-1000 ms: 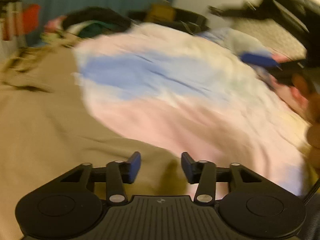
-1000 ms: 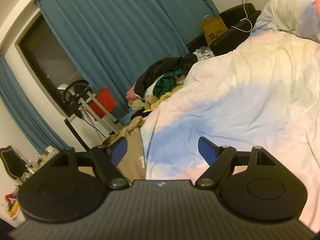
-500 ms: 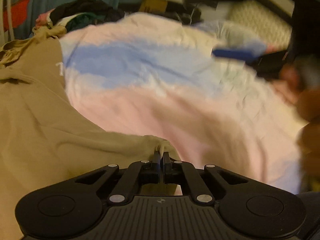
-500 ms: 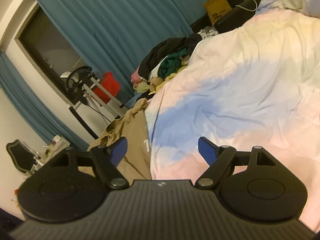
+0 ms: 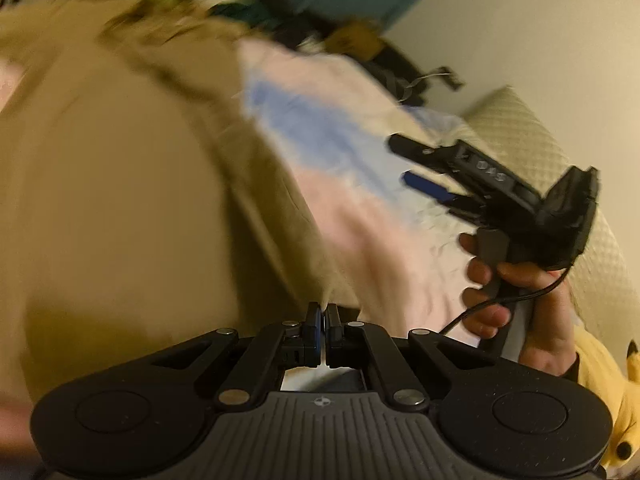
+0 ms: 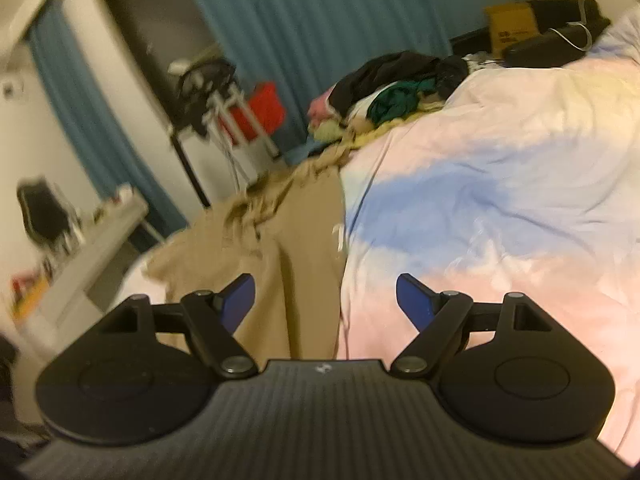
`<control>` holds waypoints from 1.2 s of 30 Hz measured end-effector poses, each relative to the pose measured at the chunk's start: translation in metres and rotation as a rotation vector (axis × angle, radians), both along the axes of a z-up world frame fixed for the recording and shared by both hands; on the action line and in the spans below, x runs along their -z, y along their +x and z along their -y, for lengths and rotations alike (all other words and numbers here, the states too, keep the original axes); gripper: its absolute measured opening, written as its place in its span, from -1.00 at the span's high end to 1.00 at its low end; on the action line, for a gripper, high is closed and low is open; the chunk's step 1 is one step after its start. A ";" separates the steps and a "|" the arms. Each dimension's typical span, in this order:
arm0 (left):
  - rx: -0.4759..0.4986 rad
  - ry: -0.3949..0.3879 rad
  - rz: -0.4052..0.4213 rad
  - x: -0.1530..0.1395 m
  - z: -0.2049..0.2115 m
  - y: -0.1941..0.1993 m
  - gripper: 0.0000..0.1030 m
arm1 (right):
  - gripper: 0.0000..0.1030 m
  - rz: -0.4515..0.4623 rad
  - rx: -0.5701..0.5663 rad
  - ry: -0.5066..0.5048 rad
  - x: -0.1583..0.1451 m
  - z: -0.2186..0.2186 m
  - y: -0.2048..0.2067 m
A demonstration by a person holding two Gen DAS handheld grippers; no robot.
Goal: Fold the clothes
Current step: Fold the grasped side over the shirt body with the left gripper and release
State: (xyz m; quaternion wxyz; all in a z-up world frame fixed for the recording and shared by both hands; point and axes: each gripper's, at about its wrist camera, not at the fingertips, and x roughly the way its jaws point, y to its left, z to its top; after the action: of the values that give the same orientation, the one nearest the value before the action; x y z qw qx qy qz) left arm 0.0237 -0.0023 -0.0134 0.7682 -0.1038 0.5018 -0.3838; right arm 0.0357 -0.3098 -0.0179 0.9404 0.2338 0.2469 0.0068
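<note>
Tan garment (image 6: pixel 304 248) lies lengthwise toward the clothes pile (image 6: pixel 384 92).

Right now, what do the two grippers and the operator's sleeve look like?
Both the left gripper and the right gripper are black, with ribbed grey bodies, silver-pinned linkage arms and blue pads. A thin black cable trails from the right one. The sleeve is yellow.

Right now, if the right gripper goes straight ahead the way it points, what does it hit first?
Likely the tan garment on the bed: the open right gripper has its right edge, where it meets the pastel duvet, centred between its fingers. Nothing stands in between, though depth is hard to judge.
</note>
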 end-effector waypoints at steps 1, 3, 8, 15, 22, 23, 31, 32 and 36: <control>-0.017 0.040 -0.019 0.005 -0.006 0.001 0.97 | -0.55 -0.014 -0.011 -0.022 0.001 -0.007 0.001; -0.048 0.130 -0.038 0.015 -0.012 0.005 0.97 | -0.55 -0.037 -0.025 -0.044 0.004 -0.018 0.003; -0.099 0.191 -0.123 0.027 -0.024 0.019 0.94 | -0.54 -0.095 -0.023 -0.032 0.017 -0.032 0.008; -0.149 0.107 -0.164 0.019 -0.038 0.034 -0.12 | -0.54 -0.139 -0.010 -0.072 0.026 -0.038 0.013; -0.185 0.066 -0.198 0.042 -0.030 0.058 0.05 | -0.54 -0.140 -0.023 -0.075 0.029 -0.044 0.015; -0.174 0.052 -0.197 0.043 -0.027 0.058 0.11 | -0.54 -0.143 -0.025 -0.080 0.030 -0.045 0.016; -0.084 0.076 -0.066 0.034 -0.013 0.039 0.89 | -0.54 -0.147 -0.023 -0.066 0.034 -0.047 0.020; -0.081 0.077 -0.048 0.029 -0.014 0.036 0.89 | -0.54 -0.137 -0.024 -0.063 0.032 -0.047 0.019; -0.106 0.108 0.003 0.010 -0.024 0.023 0.92 | -0.54 -0.095 -0.034 -0.065 0.023 -0.049 0.014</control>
State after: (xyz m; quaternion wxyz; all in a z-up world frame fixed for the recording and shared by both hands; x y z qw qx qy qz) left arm 0.0468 0.0221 -0.0232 0.7927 -0.0881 0.5143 -0.3152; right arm 0.0494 -0.2604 -0.0409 0.9345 0.1990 0.2952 0.0034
